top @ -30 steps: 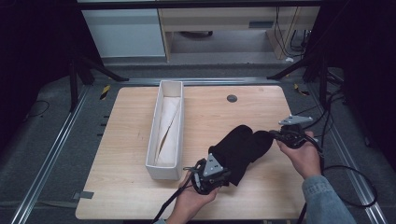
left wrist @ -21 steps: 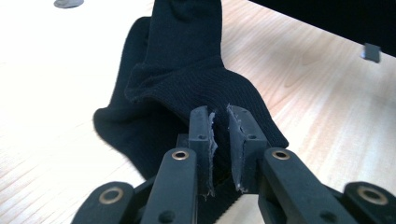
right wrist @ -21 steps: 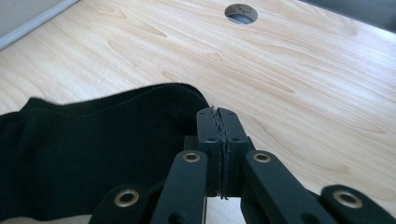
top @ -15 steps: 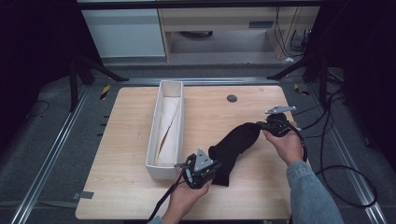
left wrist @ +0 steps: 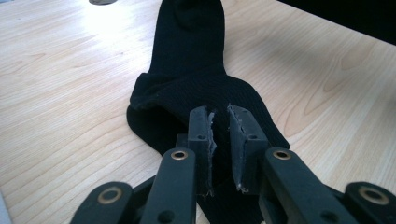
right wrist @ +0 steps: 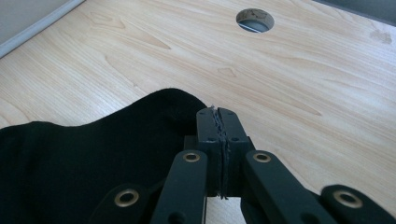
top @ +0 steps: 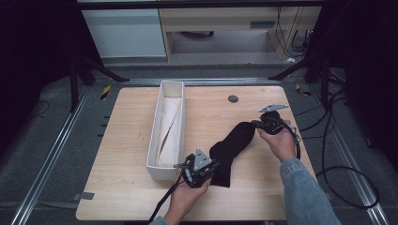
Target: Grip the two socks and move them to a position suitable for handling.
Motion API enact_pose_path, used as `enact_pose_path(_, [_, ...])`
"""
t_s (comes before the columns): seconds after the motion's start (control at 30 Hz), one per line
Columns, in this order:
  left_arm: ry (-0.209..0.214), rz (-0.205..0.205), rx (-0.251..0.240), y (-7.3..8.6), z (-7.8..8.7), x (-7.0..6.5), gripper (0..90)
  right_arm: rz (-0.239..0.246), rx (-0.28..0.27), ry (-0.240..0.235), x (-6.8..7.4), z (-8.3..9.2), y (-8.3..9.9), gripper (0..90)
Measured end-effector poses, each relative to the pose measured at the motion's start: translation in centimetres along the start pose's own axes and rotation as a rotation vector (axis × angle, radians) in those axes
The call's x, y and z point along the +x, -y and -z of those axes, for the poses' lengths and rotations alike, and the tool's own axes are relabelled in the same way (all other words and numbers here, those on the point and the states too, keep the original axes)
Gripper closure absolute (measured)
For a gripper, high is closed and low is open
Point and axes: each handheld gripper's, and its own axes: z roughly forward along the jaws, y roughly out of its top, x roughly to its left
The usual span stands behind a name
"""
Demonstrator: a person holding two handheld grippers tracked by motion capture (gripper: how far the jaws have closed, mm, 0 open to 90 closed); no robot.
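My left fingers (top: pixel 212 165) clamp the sock's (top: pixel 232 143) near end and my right fingers (top: pixel 256 124) its far end, stretched over the counter (top: pixel 126 187); boxing it in the left bin (top: pixel 159 169) remains, I judge.

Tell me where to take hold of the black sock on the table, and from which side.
Grip the black sock at its two ends, probably best: it lies stretched slantwise on the table, so each end is a thin flat edge. The left gripper pinches the near end, the right gripper the far end, each coming in low from outside.

On the table (top: pixel 131 187) lie 1 black sock (top: pixel 230 147) and 1 white tray (top: pixel 169 89), with 2 tools at the sock.
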Motion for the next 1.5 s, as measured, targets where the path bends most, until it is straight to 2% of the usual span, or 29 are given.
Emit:
enact_pose_path(0.17, [-0.012,0.005,-0.005,0.0,0.1,0.2,79.5,-0.002,0.002,-0.004,0.1,-0.3,-0.1,89.5])
enact_pose_path(0.47, [0.008,0.017,0.025,1.3,-0.6,0.0,79.1,0.015,0.038,0.003,0.2,-1.1,0.1,89.3])
enact_pose_path(0.77, [0.014,0.041,0.008,1.0,-0.1,0.2,78.4,0.015,0.052,0.006,0.3,-1.3,0.2,88.9])
enact_pose_path(0.9, [0.023,0.03,0.032,1.4,-0.5,0.0,78.1,0.016,0.059,0.01,0.3,-1.5,0.3,88.7])
enact_pose_path(1.23, [0.029,0.013,0.082,2.5,-1.5,-0.6,77.4,0.061,0.11,0.031,0.7,-2.2,0.6,87.9])
enact_pose_path(1.33, [0.029,0.014,0.094,2.8,-1.7,-0.5,77.0,0.079,0.135,0.044,0.8,-2.6,0.9,86.6])
enact_pose_path(1.5, [0.025,0.02,0.106,3.4,-1.8,-0.4,76.7,0.083,0.145,0.053,0.7,-3.1,1.1,86.0])
